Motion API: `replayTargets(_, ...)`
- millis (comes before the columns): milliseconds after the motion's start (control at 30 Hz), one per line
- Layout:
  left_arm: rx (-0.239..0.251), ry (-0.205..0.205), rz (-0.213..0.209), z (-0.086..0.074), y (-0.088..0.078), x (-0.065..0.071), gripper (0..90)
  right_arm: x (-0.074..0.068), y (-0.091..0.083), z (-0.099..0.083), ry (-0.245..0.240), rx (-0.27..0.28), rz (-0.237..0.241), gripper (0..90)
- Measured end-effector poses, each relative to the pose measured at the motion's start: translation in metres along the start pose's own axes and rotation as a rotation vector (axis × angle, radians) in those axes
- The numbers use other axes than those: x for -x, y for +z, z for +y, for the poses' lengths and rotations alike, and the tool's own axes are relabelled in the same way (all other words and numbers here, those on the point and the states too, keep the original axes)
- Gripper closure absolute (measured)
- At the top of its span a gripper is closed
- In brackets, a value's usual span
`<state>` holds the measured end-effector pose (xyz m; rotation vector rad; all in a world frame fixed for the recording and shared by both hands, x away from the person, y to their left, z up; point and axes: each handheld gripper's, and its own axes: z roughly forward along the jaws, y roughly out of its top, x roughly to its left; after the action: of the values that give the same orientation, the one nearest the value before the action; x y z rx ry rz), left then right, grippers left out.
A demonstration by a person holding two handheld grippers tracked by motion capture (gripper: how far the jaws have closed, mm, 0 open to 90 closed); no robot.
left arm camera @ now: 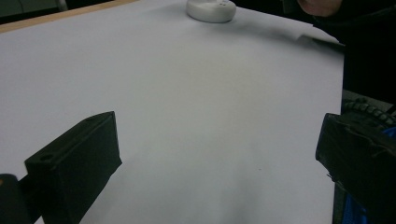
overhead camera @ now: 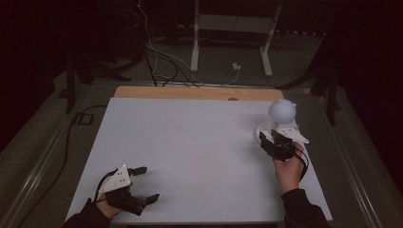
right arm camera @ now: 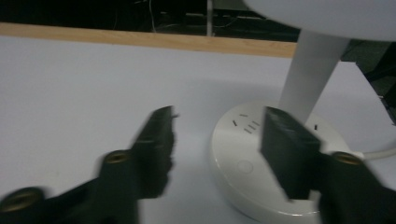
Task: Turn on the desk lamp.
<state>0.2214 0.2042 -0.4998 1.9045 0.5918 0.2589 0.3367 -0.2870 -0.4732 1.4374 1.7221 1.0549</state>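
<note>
1. Dim room beyond, with cables and a white frame on the floor; the white tabletop (overhead camera: 190,156) lies bare across its middle.
2. Toward two o'clock on the tabletop stands a white desk lamp (overhead camera: 280,114): round base (right arm camera: 247,186), slanted stem, globe-like head, its cord trailing off to the right in the right gripper view.
3. Right tongs (overhead camera: 272,142) sit just at the near edge of the base, one jaw over it, the other beside it; they are partly spread and pinch nothing that I can see; likely lining up on the button on the base.
4. Left tongs (overhead camera: 142,185) rest at seven o'clock, spread wide and empty, parked well apart from the lamp.
</note>
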Motion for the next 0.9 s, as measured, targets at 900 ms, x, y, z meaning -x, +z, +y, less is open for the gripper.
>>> replayTargets(900, -0.004, -0.005, 0.003, 0.000, 0.000, 0.000, 0.4, 0.007, 0.018, 0.000, -0.040, -0.084, -0.072, 90.0)
